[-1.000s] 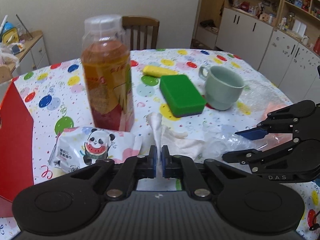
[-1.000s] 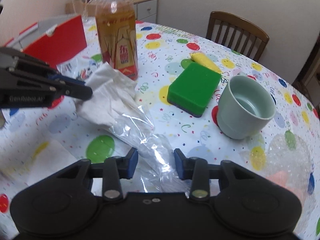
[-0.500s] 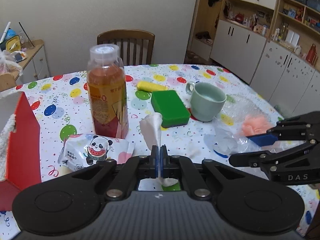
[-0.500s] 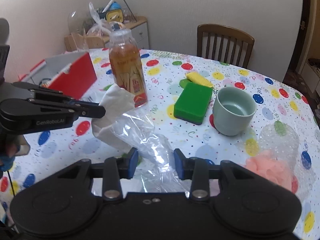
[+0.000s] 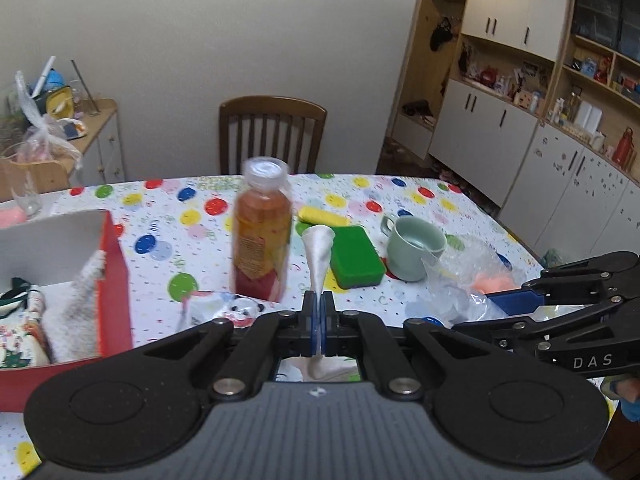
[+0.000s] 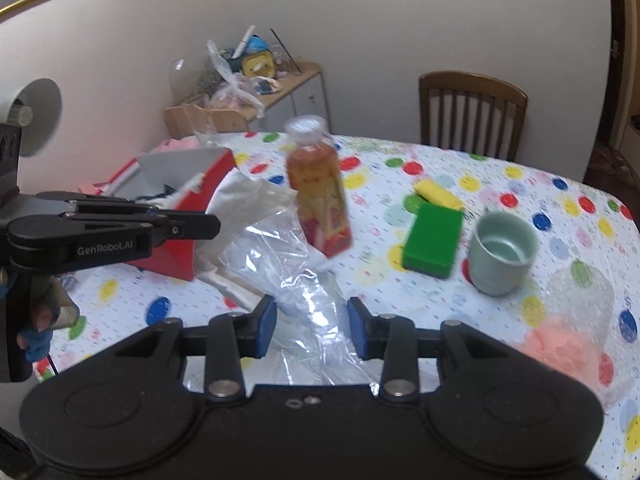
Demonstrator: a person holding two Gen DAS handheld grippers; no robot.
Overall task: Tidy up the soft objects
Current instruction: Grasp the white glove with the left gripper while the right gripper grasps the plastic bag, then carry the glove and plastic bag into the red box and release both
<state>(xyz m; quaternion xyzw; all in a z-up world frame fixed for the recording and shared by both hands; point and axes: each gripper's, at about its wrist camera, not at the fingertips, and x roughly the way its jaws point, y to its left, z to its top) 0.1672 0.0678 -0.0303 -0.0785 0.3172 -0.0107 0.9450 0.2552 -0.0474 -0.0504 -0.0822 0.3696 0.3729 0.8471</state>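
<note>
My left gripper (image 5: 319,300) is shut on a white cloth (image 5: 318,248), which stands up in a cone above the pads. From the right wrist, that cloth (image 6: 248,196) hangs at the left gripper (image 6: 212,226) and runs into a clear plastic bag (image 6: 280,252). The bag's crumpled lower end fills the gap between the pads of my right gripper (image 6: 311,320), which is shut on it. Both are lifted off the table. In the left wrist view the right gripper (image 5: 480,312) comes in from the right with the bag (image 5: 452,292). A red box (image 5: 116,280) at left holds soft items.
On the balloon-print tablecloth (image 5: 168,240) stand a tea bottle (image 5: 262,236), a green sponge (image 5: 354,256), a yellow sponge (image 5: 320,216) and a pale green mug (image 5: 414,246). A panda-print pack (image 5: 228,308) lies near me. A peach pouf (image 6: 560,344) sits in bubble wrap at right. A chair (image 5: 272,136) stands behind.
Both grippers have risen and pulled back from the table. The white cloth and the plastic bag lay on the tablecloth and now hang lifted; more of the red box shows.
</note>
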